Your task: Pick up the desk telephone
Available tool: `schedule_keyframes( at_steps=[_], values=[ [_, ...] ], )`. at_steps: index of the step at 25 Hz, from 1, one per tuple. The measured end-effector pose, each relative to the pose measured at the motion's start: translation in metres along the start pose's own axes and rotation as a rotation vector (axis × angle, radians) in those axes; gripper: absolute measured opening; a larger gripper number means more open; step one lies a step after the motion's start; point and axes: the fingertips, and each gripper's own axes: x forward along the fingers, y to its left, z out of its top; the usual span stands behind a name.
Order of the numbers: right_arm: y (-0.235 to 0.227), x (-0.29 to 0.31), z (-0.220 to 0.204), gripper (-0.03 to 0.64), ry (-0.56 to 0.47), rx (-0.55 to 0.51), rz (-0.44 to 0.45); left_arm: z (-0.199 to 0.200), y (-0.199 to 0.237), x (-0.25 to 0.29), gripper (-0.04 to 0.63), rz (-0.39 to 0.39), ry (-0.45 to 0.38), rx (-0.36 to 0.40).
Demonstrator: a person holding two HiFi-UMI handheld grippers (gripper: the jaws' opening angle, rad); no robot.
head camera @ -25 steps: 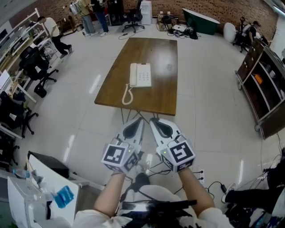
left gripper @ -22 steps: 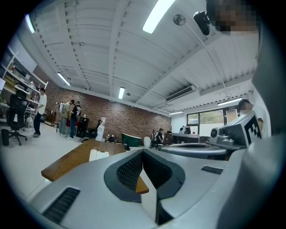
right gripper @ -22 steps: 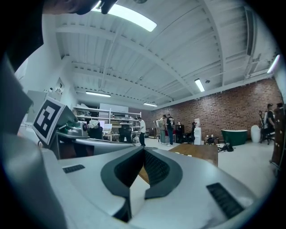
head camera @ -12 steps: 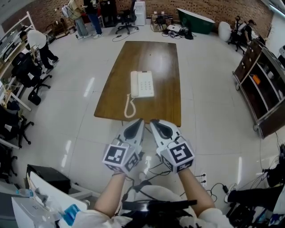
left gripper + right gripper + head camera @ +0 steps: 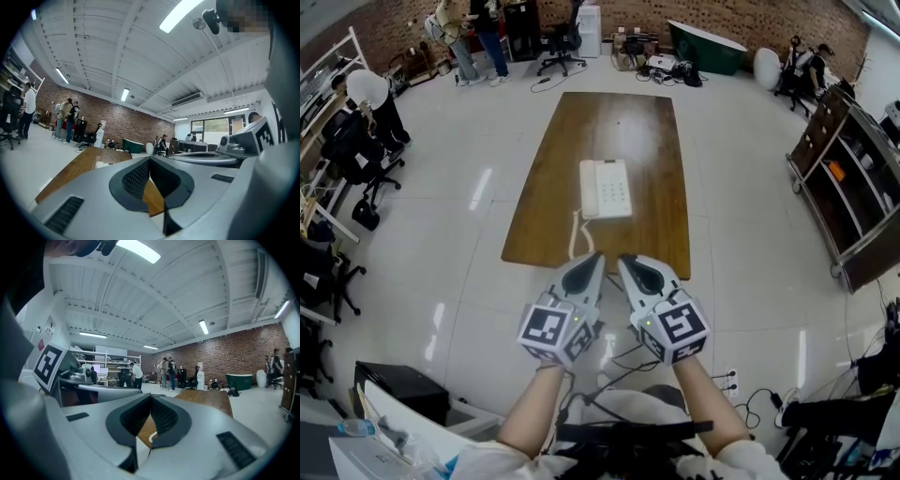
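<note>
Head view, centre: white desk telephone (image 5: 606,188) lies flat on the wooden counter (image 5: 581,112), coiled cord (image 5: 575,234) trailing toward the lower edge | Lower centre: left hand-held gripper (image 5: 593,258) and right hand-held gripper (image 5: 624,261) side by side, jaws closed on nothing, tips at the counter's near edge, apart from the telephone.
</note>
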Motion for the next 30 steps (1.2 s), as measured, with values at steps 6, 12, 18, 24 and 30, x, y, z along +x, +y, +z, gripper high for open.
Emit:
schedule_keyframes(
  at_steps=[6, 12, 18, 24, 30],
  values=[
    [0.002, 0.007, 0.0, 0.002, -0.004, 0.0, -0.012, 0.004, 0.01, 0.0, 0.008, 0.001, -0.013, -0.002],
    [0.002, 0.017, -0.002, 0.002, -0.008, 0.002, -0.012, -0.005, 0.013, 0.006, 0.008, -0.008, 0.004, -0.005],
    [-0.018, 0.033, -0.002, 0.002, -0.02, 0.012, -0.018, -0.008, 0.029, 0.023, 0.008, 0.007, 0.016, 0.011],
    [-0.038, 0.054, -0.001, 0.002, -0.02, 0.018, -0.016, -0.009, 0.045, 0.047, 0.008, 0.019, 0.023, 0.019],
    [-0.057, 0.073, -0.002, 0.002, -0.014, 0.029, -0.026, -0.013, 0.06, 0.066, 0.008, 0.023, 0.041, 0.017]
  ],
)
